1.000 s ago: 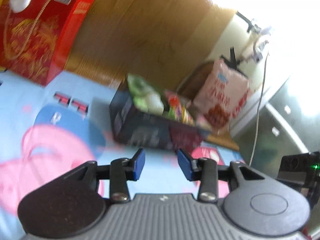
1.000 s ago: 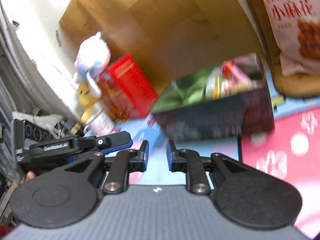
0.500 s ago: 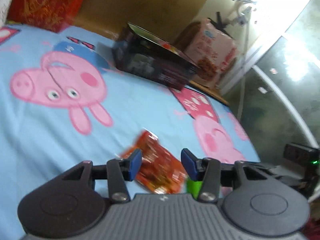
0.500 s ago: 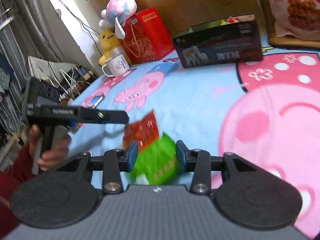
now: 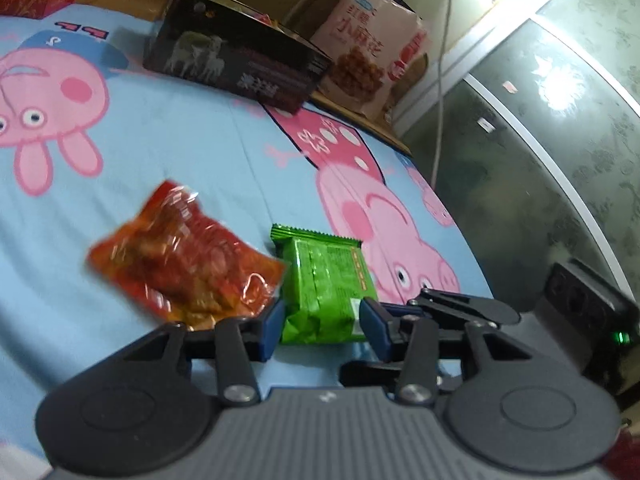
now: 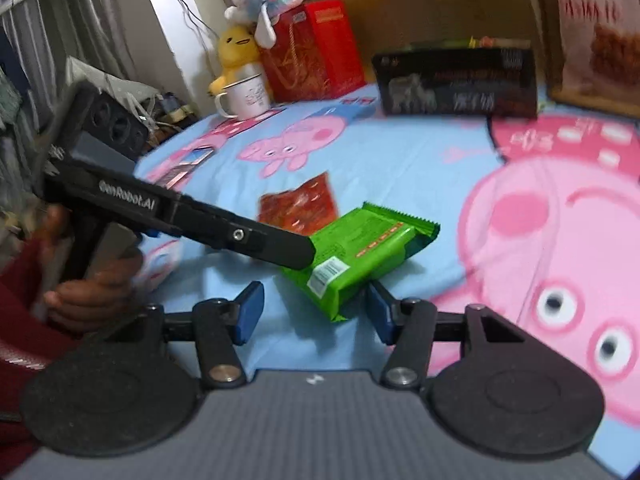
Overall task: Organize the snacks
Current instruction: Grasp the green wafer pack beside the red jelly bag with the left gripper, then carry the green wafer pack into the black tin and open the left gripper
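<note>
Left wrist view: the left hand-held gripper (image 5: 322, 330) hangs low over a bed (image 5: 208, 160) spread with a blue cartoon-pig sheet, its blue pads spread to either side of the near end of a green snack packet (image 5: 326, 288); whether the pads touch the wrapper cannot be told. The packet lies flat on the sheet, near the bed's front edge. Just beside it to the left, its corner overlapping the green wrapper (the picture is blurred here), is a red snack packet (image 5: 188, 264). Toward the far edge of the bed stands a dark open box (image 5: 236, 64) with snacks showing over its rim, and behind that a large pink snack bag (image 5: 368, 44).

Right wrist view: the right hand-held gripper (image 6: 316, 316) is open wide, its pads flanking the near corner of the green snack packet (image 6: 360, 256) without visibly pressing it. The left hand-held gripper (image 6: 308, 252) reaches in from the left, held in a hand (image 6: 92, 292), its tip at the packet's left side. The red snack packet (image 6: 298, 208) lies just beyond. At the far left corner of the bed (image 6: 400, 160) stand a white mug (image 6: 244, 98), a yellow plush toy (image 6: 236, 52) and a red box (image 6: 316, 48); the dark open box (image 6: 456, 80) sits along the far edge.
</note>
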Available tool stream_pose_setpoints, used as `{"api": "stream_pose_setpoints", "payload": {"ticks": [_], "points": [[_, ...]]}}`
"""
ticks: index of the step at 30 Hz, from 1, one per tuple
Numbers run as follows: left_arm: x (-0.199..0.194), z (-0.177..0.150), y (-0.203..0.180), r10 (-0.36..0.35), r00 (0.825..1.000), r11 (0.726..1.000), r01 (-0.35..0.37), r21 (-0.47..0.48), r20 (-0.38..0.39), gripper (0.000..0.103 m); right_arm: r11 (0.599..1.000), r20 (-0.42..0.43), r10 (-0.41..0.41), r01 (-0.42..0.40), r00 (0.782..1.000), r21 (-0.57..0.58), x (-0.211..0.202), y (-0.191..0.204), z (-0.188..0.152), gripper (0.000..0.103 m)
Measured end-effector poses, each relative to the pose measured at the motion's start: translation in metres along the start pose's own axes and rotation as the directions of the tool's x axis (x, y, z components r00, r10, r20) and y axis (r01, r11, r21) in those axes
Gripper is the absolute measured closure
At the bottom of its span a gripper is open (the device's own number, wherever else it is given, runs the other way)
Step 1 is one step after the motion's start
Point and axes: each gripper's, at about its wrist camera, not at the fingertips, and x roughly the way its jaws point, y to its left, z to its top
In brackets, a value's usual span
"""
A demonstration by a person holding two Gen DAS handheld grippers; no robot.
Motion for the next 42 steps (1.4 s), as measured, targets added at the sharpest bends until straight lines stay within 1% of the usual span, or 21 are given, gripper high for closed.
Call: {"api": "stream_pose_setpoints", "payload": {"ticks": [2,3,7,10,13,15,17,18,21,23,25,28,32,36,39,42], "points": [[0.007,0.007,0.003,-0.005,1.000,1.000,0.005,-0.019,0.004,0.062,0.998,0.022,-0.058,0.058,0.998,-0.007,0.006,-0.004,0.003,0.052],[0.010,0.011,0.005,-0.006,1.000,1.000,0.006,-0.028,0.002,0.062,0.997,0.030,-0.078,0.078,0.997,-0.006,0.008,-0.007,0.005,0.053],[0.023,0.026,0.005,0.008,1.000,0.999,-0.008,-0.033,0.001,0.062,0.993,0.049,-0.115,0.114,0.992,0.019,0.014,-0.021,0.014,0.053],[0.029,0.035,0.005,0.014,1.000,0.999,-0.013,-0.041,0.003,0.062,0.990,0.054,-0.140,0.140,0.989,0.004,0.019,-0.026,0.020,0.053],[0.034,0.044,0.009,0.012,1.000,0.998,-0.012,-0.057,0.001,0.059,0.987,0.048,-0.157,0.158,0.986,-0.019,0.021,-0.029,0.023,0.052],[0.035,0.049,0.010,0.020,1.000,0.998,-0.019,-0.057,0.008,0.058,0.984,0.042,-0.169,0.171,0.985,-0.053,0.022,-0.030,0.025,0.050],[0.037,0.053,0.009,0.028,1.000,0.998,-0.027,-0.051,0.012,0.057,0.977,0.043,-0.190,0.194,0.981,-0.091,0.024,-0.030,0.026,0.041],[0.039,0.055,0.010,0.028,1.000,0.998,-0.028,-0.051,0.011,0.057,0.975,0.044,-0.194,0.197,0.980,-0.104,0.025,-0.031,0.027,0.041],[0.046,0.061,0.010,0.028,1.000,0.999,-0.028,-0.038,0.006,0.063,0.977,0.041,-0.176,0.179,0.984,-0.116,0.030,-0.033,0.030,0.044],[0.048,0.064,0.007,0.052,0.998,0.999,-0.052,-0.013,0.019,0.063,0.967,0.049,-0.205,0.210,0.978,-0.147,0.035,-0.032,0.034,0.047],[0.047,0.070,0.008,0.076,0.997,0.997,-0.076,-0.007,0.030,0.063,0.965,0.071,-0.206,0.214,0.976,-0.152,0.038,-0.032,0.041,0.048],[0.038,0.083,0.013,0.079,0.994,0.997,-0.078,-0.021,0.072,0.063,0.966,0.117,-0.191,0.208,0.975,-0.153,0.042,-0.033,0.055,0.049],[0.018,0.109,0.016,0.077,0.985,0.997,-0.075,-0.019,0.157,0.063,0.960,0.201,-0.184,0.220,0.962,-0.175,0.047,-0.031,0.081,0.049],[0.006,0.146,0.016,0.083,0.970,0.996,-0.085,-0.001,0.228,0.063,0.952,0.276,-0.179,0.238,0.944,-0.194,0.055,-0.034,0.113,0.049],[0.009,0.175,0.014,0.116,0.955,0.991,-0.131,0.035,0.273,0.062,0.953,0.308,-0.179,0.243,0.934,-0.182,0.068,-0.046,0.139,0.049],[0.025,0.203,0.017,0.169,0.940,0.981,-0.190,0.044,0.298,0.061,0.953,0.313,-0.187,0.250,0.931,-0.172,0.087,-0.060,0.159,0.048]]}}
